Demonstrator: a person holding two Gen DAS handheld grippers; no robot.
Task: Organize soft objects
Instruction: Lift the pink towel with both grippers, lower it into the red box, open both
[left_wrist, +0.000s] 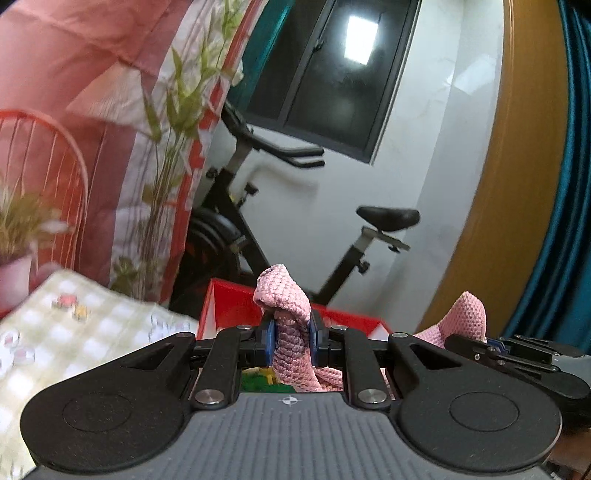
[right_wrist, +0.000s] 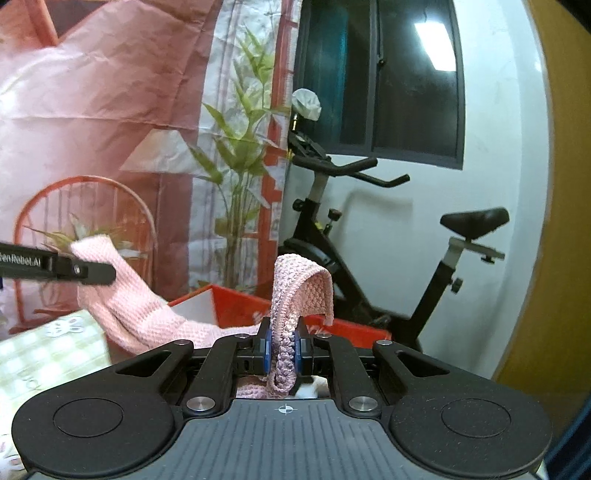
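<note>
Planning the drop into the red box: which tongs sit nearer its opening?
Left, probably. The left tongs grip the pink knit directly before the red box; the right tongs see the box off-centre.

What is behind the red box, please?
Behind the red box stands a black exercise bike against a white wall, with a dark window above. The pink knitted cloth and both grippers cover the box's inside and the bike's base.

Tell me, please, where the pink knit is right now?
The pink knit hangs between both grippers, one end pinched in the left gripper and the other in the right gripper, above the red box.
</note>
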